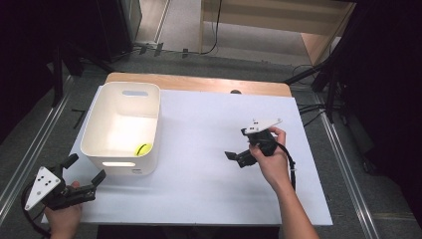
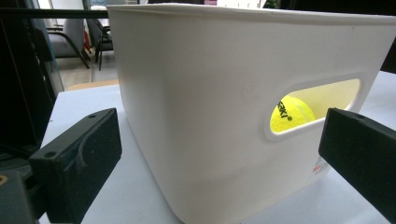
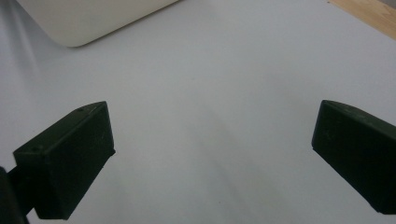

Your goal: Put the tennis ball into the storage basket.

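A white plastic bin (image 1: 122, 127) stands on the left part of the white table top (image 1: 209, 169). A yellow tennis ball (image 1: 143, 149) lies inside it near the front right corner. In the left gripper view the ball (image 2: 292, 114) shows through the bin's (image 2: 210, 93) handle slot. My left gripper (image 1: 87, 168) is open just in front of the bin's near left corner, with nothing between its jaws. My right gripper (image 1: 238, 143) is open over bare table at the right, pointing left toward the bin, and holds nothing.
A strip of wooden table edge (image 1: 199, 82) runs along the far side. The bin's rounded corner (image 3: 93, 18) shows in the right gripper view. Dark stands and cables surround the table on the floor.
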Available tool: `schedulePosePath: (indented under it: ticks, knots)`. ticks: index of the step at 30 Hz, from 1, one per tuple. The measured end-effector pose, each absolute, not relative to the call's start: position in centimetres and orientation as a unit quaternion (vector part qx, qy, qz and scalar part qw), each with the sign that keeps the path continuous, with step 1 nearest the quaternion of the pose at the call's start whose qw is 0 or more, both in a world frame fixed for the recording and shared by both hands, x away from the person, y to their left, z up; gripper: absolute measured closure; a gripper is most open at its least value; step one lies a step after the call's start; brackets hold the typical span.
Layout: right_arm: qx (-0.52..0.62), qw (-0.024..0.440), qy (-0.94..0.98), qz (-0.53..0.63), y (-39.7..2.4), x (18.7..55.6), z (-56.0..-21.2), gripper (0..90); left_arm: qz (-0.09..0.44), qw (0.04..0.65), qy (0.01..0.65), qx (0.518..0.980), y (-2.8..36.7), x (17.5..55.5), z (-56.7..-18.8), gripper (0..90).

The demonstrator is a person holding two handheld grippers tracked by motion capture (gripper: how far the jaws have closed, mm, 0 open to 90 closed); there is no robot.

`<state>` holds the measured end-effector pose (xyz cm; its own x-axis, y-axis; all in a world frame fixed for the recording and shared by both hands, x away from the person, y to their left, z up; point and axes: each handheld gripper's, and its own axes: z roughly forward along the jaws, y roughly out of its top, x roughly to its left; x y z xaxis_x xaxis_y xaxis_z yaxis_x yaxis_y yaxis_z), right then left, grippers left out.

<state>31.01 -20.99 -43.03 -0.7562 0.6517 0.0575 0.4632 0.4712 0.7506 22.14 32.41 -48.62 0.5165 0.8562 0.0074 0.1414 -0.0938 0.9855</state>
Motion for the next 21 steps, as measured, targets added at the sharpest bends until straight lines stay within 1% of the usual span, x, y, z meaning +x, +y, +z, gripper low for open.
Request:
schedulePosePath:
  ticks: [9,21]
  knots:
    - [0.341,0.123,0.838,0.407,-22.7,30.2,-43.9,0.0,0.32,0.559,0.375,0.667,32.4,22.1,-48.6,0.0]
    - [0.356,0.141,0.821,0.424,-24.8,28.9,-44.8,0.0,0.32,0.559,0.375,0.667,32.4,22.1,-48.6,0.0]
